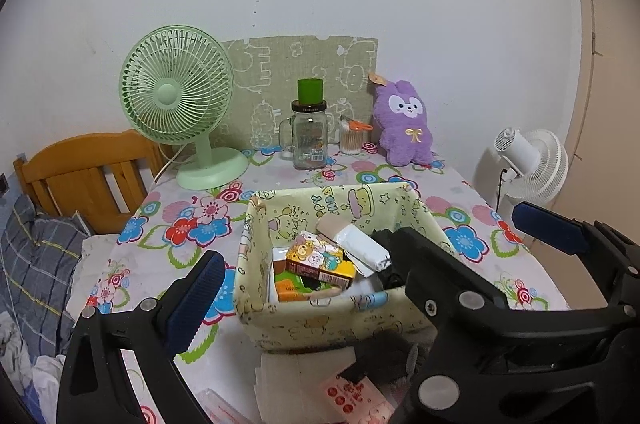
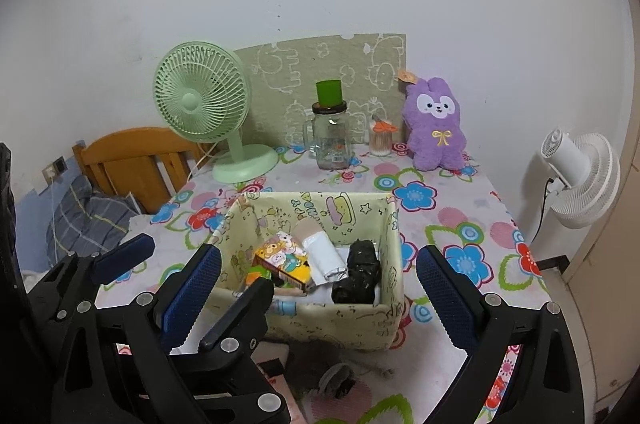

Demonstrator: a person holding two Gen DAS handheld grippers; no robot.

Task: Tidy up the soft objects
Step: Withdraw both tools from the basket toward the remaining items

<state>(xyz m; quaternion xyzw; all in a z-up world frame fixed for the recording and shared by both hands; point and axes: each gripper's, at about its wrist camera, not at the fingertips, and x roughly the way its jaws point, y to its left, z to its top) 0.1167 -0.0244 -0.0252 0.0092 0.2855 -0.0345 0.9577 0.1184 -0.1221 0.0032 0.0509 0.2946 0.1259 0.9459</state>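
Floral tablecloth (image 2: 472,220); purple plush bunny (image 2: 436,127) upright far beyond cream fabric basket (image 2: 340,320), nearer right gripper (image 2: 318,284); both grippers spread, empty.

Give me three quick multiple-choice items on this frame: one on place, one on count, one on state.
1. Where does the purple plush stand?
A. in the fabric bin
B. at the table's back right, by the wall
C. on the chair

2. How many fans are in view?
A. one
B. two
C. three

3. The right gripper is:
A. open, empty
B. shut on a box
C. shut on the plush

Key: 1 B, it stands upright beyond the fabric bin. 2 B, green fan and white fan. 3 A, fingers wide apart, nothing between.
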